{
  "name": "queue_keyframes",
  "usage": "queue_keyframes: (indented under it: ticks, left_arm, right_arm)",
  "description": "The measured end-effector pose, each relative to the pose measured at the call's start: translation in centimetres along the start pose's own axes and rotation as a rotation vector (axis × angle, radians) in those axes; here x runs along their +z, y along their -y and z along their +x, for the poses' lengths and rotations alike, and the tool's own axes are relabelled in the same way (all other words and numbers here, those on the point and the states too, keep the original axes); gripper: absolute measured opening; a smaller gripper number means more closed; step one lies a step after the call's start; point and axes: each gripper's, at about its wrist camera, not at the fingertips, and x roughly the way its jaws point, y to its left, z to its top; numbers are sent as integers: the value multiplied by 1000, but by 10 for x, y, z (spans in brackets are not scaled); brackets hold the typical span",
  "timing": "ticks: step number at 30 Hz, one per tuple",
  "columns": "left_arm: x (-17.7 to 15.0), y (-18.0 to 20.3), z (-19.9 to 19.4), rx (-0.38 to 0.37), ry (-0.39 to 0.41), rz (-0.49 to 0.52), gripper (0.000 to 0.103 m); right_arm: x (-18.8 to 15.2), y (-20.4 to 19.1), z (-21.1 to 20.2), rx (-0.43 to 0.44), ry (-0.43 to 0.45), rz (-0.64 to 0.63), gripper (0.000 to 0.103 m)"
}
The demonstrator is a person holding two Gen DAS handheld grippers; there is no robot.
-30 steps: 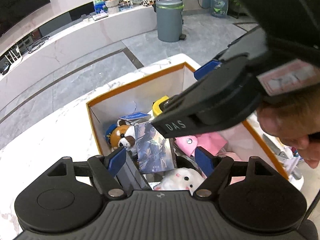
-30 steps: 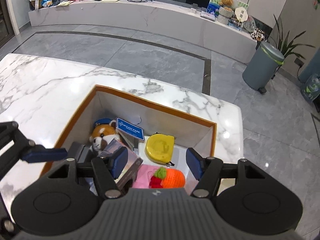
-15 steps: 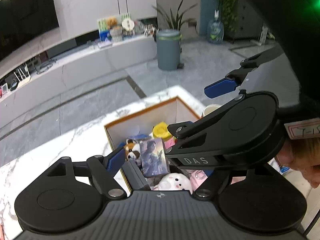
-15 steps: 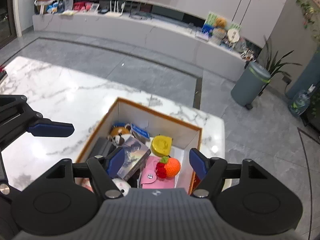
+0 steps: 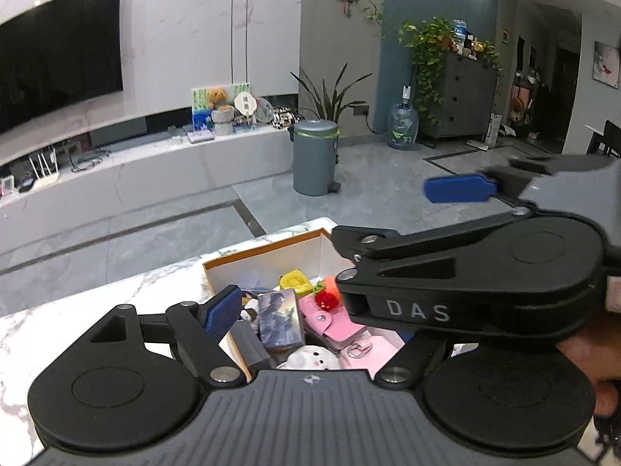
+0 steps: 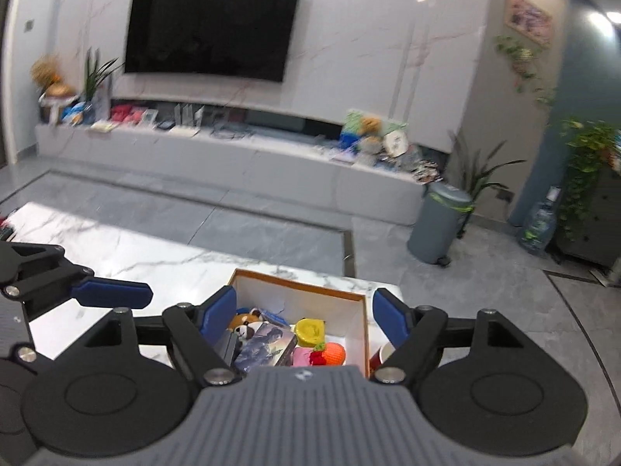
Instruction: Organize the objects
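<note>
An orange-rimmed white box (image 5: 268,260) (image 6: 361,310) stands on the marble table, filled with small things: a picture card box (image 5: 280,322) (image 6: 264,345), a yellow tape measure (image 5: 295,281) (image 6: 309,332), an orange knitted fruit (image 6: 334,352), a pink wallet (image 5: 330,320), a red panda plush (image 6: 244,320) and a white plush (image 5: 312,357). My left gripper (image 5: 310,310) is open and empty high above the box; its right finger is hidden behind the right gripper's body (image 5: 465,287). My right gripper (image 6: 304,310) is open and empty, also well above the box.
The marble table (image 6: 155,264) stretches to the left of the box. A red cup (image 6: 382,355) stands right of the box. A grey bin (image 6: 438,225) stands on the floor beyond. A TV wall with a long low shelf is at the back.
Both grippers have risen and tilted up away from the box, which now looks smaller and lower in both views. Both stay open and empty.
</note>
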Motion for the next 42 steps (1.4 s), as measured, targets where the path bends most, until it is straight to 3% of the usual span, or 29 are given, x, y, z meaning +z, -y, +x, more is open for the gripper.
queue_keyframes:
  ticks: [9, 15, 20, 27, 42]
  left_arm:
    - [-30, 5, 22, 39, -39, 2, 95]
    - [-47, -23, 45, 82, -102, -101, 95]
    - [-64, -33, 57, 159, -158, -143, 95]
    - [-78, -47, 55, 184, -193, -220, 96]
    - [-80, -34, 45, 223, -216, -141, 95]
  right_arm:
    - [-45, -11, 4, -69, 14, 108, 89]
    - [-73, -6, 15, -91, -11, 148, 91]
    - [-90, 1, 29, -99, -59, 204, 91]
    - [-113, -4, 54, -91, -150, 194, 91]
    - [-133, -3, 57, -75, -231, 219, 91]
